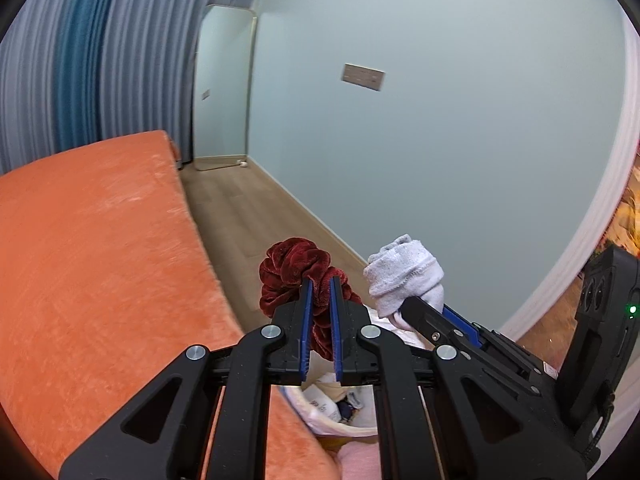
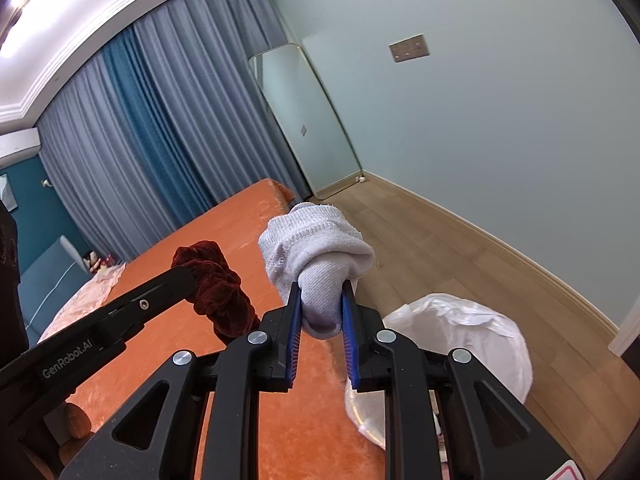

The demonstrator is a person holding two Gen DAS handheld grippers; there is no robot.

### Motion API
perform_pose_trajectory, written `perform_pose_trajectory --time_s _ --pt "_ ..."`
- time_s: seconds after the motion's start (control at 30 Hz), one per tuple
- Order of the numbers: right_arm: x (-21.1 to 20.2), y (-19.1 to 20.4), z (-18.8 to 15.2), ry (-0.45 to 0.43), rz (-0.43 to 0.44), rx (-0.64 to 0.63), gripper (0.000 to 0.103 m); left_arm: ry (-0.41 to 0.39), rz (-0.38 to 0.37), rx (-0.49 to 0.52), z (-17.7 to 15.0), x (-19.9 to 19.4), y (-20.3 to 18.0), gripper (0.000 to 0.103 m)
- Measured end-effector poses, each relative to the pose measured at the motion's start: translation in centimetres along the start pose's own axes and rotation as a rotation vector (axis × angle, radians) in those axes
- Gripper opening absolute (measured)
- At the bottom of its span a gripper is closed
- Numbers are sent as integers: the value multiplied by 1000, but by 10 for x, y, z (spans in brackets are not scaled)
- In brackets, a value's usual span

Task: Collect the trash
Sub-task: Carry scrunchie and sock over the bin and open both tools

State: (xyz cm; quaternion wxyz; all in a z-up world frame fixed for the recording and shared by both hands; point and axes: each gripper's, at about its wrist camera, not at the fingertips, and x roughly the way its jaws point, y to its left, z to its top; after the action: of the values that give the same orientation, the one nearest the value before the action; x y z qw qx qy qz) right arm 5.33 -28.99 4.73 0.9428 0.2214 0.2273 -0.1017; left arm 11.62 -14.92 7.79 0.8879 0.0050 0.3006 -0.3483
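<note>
Bare floor [image 2: 420,240] beside bed edge [image 2: 320,344]

Landmark: bed [image 1: 92,248]. Scrunchie [image 1: 294,268] between left gripper [image 1: 321,280] jaws, above bed's right edge. Sock [image 2: 316,256] between right gripper [image 2: 322,286] jaws, just right of scrunchie. Lined bin [image 2: 460,336] on floor [image 2: 420,248] right of bed, below both. Mirror [image 2: 304,120] leans on wall beyond bed's far end.
</note>
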Motion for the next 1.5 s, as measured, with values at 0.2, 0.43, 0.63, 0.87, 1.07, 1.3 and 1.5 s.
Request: perform_pose_trajectory --time_s 0.2,0.43,0.63,0.87,1.07,1.3,1.5 --pt "-9 -17 -5 -8 -30 32 18 11 -40 49 0 7 -27 8" --pt "-10 -35 -12 -5 -54 62 18 42 -62 67 -1 25 -36 8" --pt "-16 -43 -20 -1 -68 80 18 65 -72 71 -5 37 -41 8" --pt "-16 -53 -26 6 -82 96 18 89 -86 71 -8 48 -48 9" --pt "-18 -62 -31 10 -97 111 19 100 -97 44 -10 58 -48 26" --pt "-12 -65 -37 35 -108 122 23 105 -25 12 -15 62 -37 49" --pt "-6 -59 -35 49 -105 99 30 112 12 -13 -19 57 -27 54"
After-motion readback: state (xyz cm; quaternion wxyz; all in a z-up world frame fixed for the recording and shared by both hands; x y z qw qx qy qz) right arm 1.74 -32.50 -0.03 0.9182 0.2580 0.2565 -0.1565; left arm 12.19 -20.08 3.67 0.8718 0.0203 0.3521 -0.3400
